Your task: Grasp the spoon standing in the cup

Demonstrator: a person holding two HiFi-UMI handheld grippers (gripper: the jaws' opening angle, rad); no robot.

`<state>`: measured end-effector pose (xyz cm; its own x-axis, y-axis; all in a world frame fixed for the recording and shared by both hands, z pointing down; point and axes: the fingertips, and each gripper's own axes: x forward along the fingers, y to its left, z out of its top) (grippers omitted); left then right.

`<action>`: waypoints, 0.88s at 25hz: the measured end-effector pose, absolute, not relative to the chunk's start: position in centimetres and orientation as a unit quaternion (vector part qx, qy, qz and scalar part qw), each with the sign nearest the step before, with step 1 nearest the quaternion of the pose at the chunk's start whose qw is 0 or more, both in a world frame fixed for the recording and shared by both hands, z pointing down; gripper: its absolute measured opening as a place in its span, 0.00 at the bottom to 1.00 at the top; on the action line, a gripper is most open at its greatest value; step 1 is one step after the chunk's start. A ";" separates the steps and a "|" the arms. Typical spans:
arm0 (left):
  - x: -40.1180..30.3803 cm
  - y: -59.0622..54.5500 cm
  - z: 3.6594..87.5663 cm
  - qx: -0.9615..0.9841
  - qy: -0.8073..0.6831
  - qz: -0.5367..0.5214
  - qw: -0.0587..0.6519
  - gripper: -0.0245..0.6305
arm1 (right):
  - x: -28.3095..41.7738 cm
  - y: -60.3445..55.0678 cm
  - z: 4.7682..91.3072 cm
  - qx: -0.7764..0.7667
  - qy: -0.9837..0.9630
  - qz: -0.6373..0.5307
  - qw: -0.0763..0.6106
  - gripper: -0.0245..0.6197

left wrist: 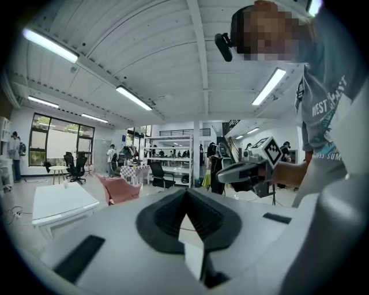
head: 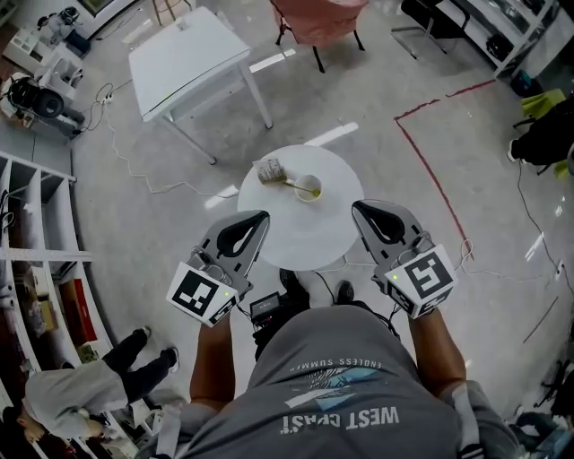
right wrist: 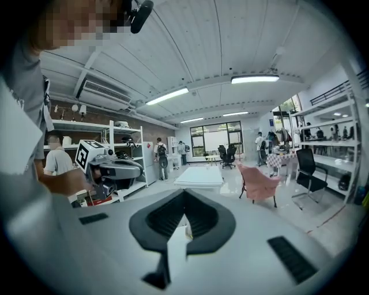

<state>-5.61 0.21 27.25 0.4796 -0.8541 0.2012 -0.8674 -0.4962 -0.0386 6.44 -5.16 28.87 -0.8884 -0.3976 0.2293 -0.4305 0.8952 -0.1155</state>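
Jaws closed tip to tip on the grey plastic left gripper [head: 258, 218], black-lined pads meeting in a point, nothing caught between. Same on the grey plastic right gripper [head: 360, 209]: pads together, empty. Both held low over the near rim of the round white table [head: 309, 246], one at each side, tips angled slightly inward and away from the body, black-and-white marker cubes at the rear, bare forearms behind. Well ahead of both tips, near the table's middle, the small white cup [head: 308, 188], with the slim pale spoon [head: 293, 184] leaning out of it, handle slanting toward the left gripper's side; neither gripper touching cup or spoon. Just beside the spoon's handle end, a small pale crumpled item [head: 269, 169], too blurred to identify. Beyond the round table, on the grey floor, a white rectangular table [head: 188, 56] and a pink upholstered chair [head: 318, 18]; a red line [head: 430, 166] marked on the floor at right. At lower left, a bystander in a grey top [head: 63, 394] beside white shelving [head: 36, 233].
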 end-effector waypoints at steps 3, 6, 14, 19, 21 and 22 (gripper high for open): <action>-7.3 -1.2 27.6 0.867 -0.488 0.097 0.038 0.04 | 5.0 -6.1 29.3 0.226 -0.965 0.085 0.107 0.04; -8.9 -2.5 27.7 0.874 -0.475 0.095 0.039 0.04 | 3.4 -7.0 29.2 0.241 -0.962 0.084 0.101 0.04; -12.9 -4.4 28.6 0.891 -0.444 0.088 0.037 0.04 | -0.6 -8.3 30.2 0.276 -0.951 0.082 0.115 0.04; -14.4 -5.4 29.4 0.897 -0.433 0.083 0.042 0.04 | -2.1 -9.3 30.9 0.288 -0.945 0.079 0.133 0.04; -14.9 -5.6 29.4 0.895 -0.436 0.080 0.047 0.04 | -2.7 -9.5 31.4 0.283 -0.945 0.083 0.142 0.04; -15.2 -5.7 29.4 0.894 -0.439 0.078 0.050 0.04 | -3.1 -9.7 31.6 0.279 -0.945 0.084 0.147 0.04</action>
<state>-15.15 -5.73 29.45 0.6018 -0.7773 0.1836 -0.7928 -0.6092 0.0197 -3.07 -9.71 31.62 -0.8017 -0.5023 0.3241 -0.5517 0.8304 -0.0776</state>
